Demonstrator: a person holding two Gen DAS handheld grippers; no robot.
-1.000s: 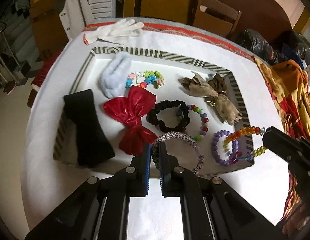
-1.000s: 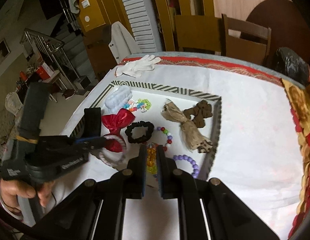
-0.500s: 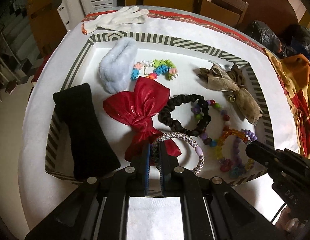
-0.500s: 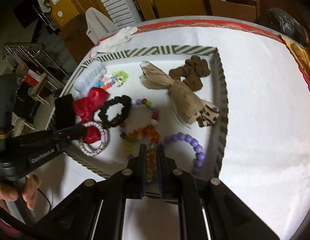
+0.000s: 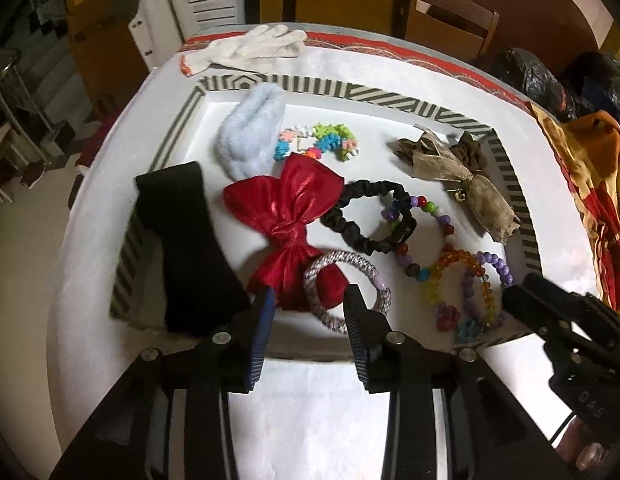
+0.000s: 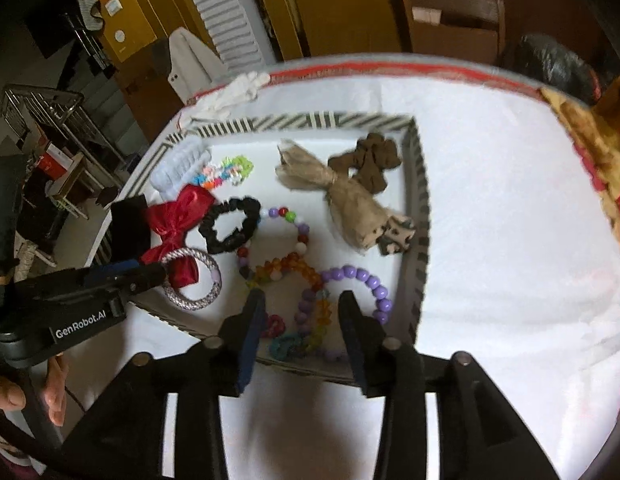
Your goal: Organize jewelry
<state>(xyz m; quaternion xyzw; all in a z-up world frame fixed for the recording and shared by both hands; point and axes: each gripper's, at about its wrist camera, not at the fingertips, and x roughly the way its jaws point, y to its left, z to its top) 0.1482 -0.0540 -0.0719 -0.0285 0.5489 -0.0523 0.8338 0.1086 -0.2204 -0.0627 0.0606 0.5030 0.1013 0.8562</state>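
Note:
A white tray with a striped rim point(image 5: 349, 90) holds the jewelry. A silver woven bracelet point(image 5: 337, 258) lies in it over the tail of a red bow point(image 5: 286, 200). My left gripper point(image 5: 308, 302) hovers over the bracelet's near side; its jaws are opening and the pads are clear of it. A rainbow bead bracelet point(image 6: 294, 266) and a purple bead bracelet point(image 6: 365, 278) lie at the tray's near right corner. My right gripper point(image 6: 302, 300) stands over them, its jaws opening with beads below the gap, none pressed.
Also in the tray are a black scrunchie point(image 5: 365, 188), a multicolour bead bracelet point(image 5: 445, 220), brown bows point(image 5: 449, 168), a pale blue fluffy clip point(image 5: 250, 136) and a black headband point(image 5: 182, 232) over the left rim. A white glove point(image 5: 250, 50) lies behind the tray. Patterned cloth point(image 5: 589, 168) is on the right.
Both grippers were shut on their bracelets and came down toward the tray. Now both sets of jaws stand apart and the silver and rainbow bracelets lie loose in the tray.

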